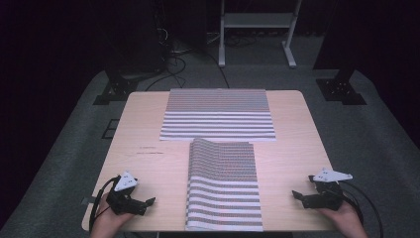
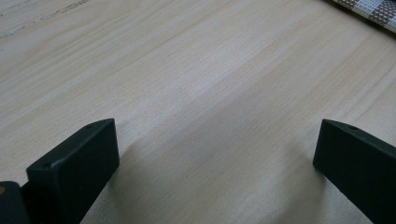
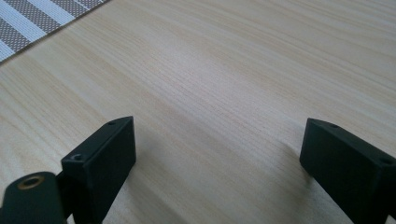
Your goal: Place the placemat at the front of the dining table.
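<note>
Table [image 1: 148, 124], two striped cloths [image 1: 224, 186], claws clear

In the high view, the table [image 1: 148, 124] is lit evenly from above, while the upper part and both side edges of the frame are lost in near-black darkness. The picture is soft and slightly grainy. In both gripper views, the wood is brightly lit, soft shadows are cast beneath the jaws, and blur is seen toward the upper edge of the frame.
</note>
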